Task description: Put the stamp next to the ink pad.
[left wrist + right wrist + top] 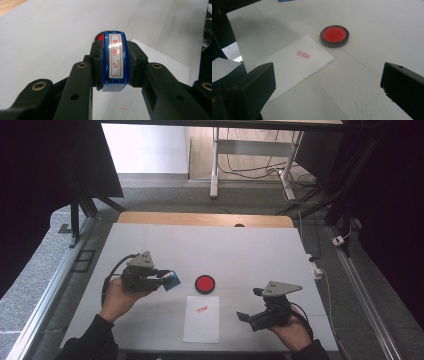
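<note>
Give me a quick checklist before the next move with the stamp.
1. Left claw gripping blue stamp: ok, pads press both sides.
2. Right claw free: ok, open, nothing between.
3. Red print on paper: ok, mark visible.
4. Ink pad uncovered: ok, red face exposed.
5. Paper lying flat on table: ok.
6. Stamp face inked: cannot tell, face hidden.

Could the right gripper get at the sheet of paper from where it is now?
Probably yes. The right gripper stands open and empty just beside the sheet of paper, and nothing lies between them. The ink pad sits beyond the sheet, and the left gripper, shut on the blue stamp, is off to the other side.
</note>
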The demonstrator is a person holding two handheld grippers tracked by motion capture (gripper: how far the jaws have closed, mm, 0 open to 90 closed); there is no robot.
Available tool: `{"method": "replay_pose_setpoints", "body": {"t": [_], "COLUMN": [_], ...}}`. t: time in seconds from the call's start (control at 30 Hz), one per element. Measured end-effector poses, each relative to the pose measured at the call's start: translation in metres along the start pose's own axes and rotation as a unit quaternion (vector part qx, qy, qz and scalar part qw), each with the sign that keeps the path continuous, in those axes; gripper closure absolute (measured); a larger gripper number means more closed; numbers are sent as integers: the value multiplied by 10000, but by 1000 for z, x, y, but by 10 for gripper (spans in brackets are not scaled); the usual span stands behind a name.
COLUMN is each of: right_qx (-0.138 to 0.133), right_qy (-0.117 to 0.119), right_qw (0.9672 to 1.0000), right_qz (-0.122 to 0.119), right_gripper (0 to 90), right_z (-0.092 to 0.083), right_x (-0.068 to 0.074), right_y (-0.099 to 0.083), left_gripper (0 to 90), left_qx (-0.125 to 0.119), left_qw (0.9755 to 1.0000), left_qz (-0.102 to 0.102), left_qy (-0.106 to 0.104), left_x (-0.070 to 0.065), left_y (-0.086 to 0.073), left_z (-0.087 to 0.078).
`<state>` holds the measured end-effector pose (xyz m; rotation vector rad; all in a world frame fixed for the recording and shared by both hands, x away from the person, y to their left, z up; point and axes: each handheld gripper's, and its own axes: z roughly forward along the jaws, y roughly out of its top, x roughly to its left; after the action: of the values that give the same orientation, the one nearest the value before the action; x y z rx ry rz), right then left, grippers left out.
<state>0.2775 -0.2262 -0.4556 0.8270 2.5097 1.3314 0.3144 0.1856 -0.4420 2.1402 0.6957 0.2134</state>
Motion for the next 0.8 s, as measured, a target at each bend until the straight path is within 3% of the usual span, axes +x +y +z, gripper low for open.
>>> {"method": "replay_pose_setpoints", "body": {"t": [0.4, 0.8], "right_qx": [37, 212], "right_qy": [-431, -881], "right_qw": [9989, 9950], "right_qz": [190, 428], "right_gripper": [0, 0], "right_z": [-17, -32], "right_x": [-8, -14], "right_y": [-13, -26], "left_gripper": [697, 697], "left_qx": [-16, 39], "left_qw": [9997, 9988], "left_qz": [-118, -254], "left_qy": [202, 421], "left_x": [8, 18], "left_y": [-4, -9], "left_z": [-5, -9]}}
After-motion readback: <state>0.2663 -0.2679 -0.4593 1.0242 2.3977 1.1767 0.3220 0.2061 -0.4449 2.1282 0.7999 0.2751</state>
